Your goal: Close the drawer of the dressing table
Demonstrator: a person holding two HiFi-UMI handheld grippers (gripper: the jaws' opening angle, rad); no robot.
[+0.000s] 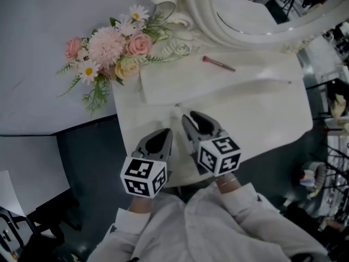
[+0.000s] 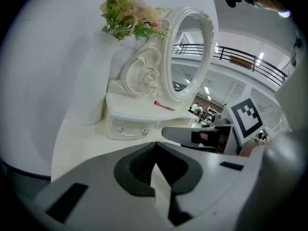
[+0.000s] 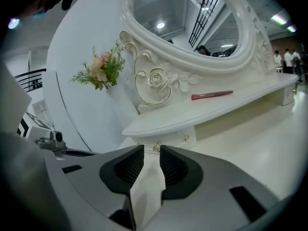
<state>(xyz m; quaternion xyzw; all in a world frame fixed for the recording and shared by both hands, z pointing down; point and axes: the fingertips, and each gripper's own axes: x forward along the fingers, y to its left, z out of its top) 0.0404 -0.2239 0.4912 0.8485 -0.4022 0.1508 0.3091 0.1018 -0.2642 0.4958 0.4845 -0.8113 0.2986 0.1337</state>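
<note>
Drawer [image 3: 166, 139] under the small shelf of a white dressing table [image 1: 262, 116], with the right gripper [image 3: 151, 150] pointed straight at its front. The gripper's jaws stand a narrow gap apart and clamp nothing. A small knob [image 3: 157, 147] on the drawer sits at the mouth of that gap; whether the tips touch it cannot be told. The left gripper [image 1: 165, 132] hangs just beside the right one, over the tabletop, its jaws together and empty. A pink stick [image 1: 218, 64] lies on the shelf below the oval mirror [image 1: 245, 12]. Flowers [image 1: 109, 51] stand at the left.
</note>
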